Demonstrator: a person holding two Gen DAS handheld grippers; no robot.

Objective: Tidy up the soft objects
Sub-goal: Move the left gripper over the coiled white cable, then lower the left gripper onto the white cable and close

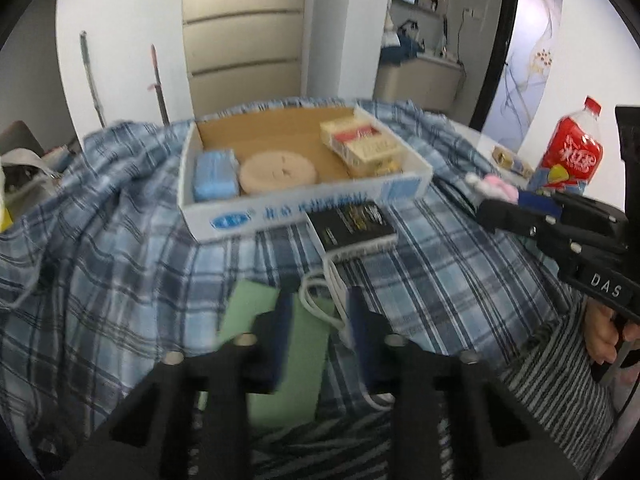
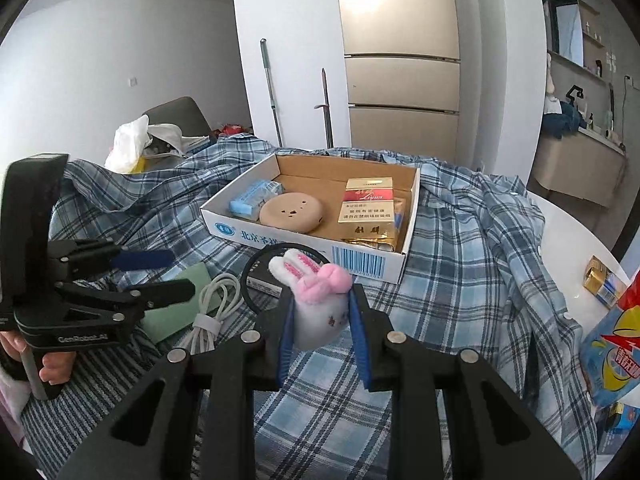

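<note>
My right gripper (image 2: 322,312) is shut on a small white plush rabbit (image 2: 316,300) with pink ears, held above the plaid cloth in front of the cardboard box (image 2: 304,246). It shows from the side in the left wrist view (image 1: 496,192). The box (image 1: 304,212) holds a blue tissue pack (image 1: 214,174), a round beige disc (image 1: 278,170) and cigarette packs (image 1: 362,146). My left gripper (image 1: 320,316) is open and empty above a green pad (image 1: 280,340) and a white cable (image 1: 336,296). It also shows at the left in the right wrist view (image 2: 180,276).
A black booklet (image 1: 352,226) lies against the box front. A blue plaid shirt (image 2: 480,248) covers the table. A red-labelled bottle (image 1: 572,152) and a small gold pack (image 2: 602,282) stand at the right. A striped cloth (image 1: 560,380) lies near the front.
</note>
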